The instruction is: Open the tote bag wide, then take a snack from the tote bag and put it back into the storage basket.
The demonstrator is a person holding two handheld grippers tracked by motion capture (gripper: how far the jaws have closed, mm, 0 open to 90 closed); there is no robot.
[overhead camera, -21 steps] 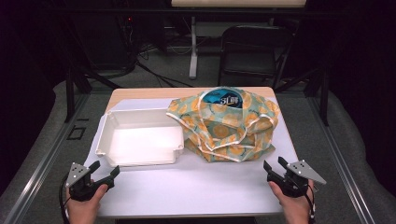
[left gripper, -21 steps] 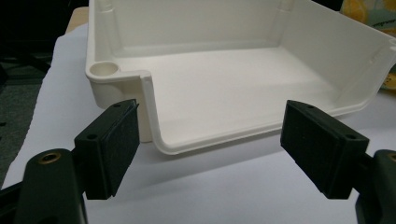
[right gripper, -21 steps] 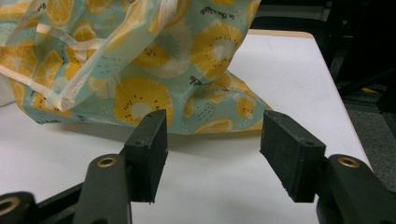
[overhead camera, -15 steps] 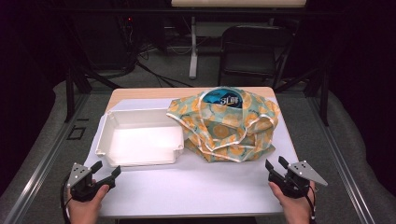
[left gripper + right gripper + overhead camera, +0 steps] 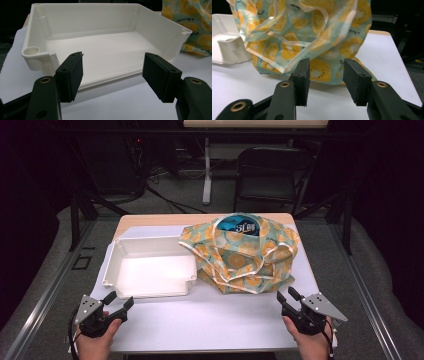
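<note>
A teal cloth bag (image 5: 245, 252) printed with yellow fruit slices lies crumpled on the right half of the table, its mouth showing a blue packet (image 5: 240, 226) inside. A shallow white plastic tray (image 5: 150, 268) stands empty to its left. My left gripper (image 5: 119, 301) hovers open at the front left, its jaws facing the tray's (image 5: 105, 50) near wall. My right gripper (image 5: 287, 297) is open at the front right, a short way from the bag's (image 5: 312, 45) lower edge, with nothing between its fingers (image 5: 302, 75).
A white sheet covers the wooden table (image 5: 200, 320). A black chair (image 5: 272, 175) and a desk leg (image 5: 206, 170) stand on the floor behind the table. Metal floor rails run along both sides.
Both grippers have shifted very slightly; the right one has edged a little toward the bag. Bag and tray are unmoved.
</note>
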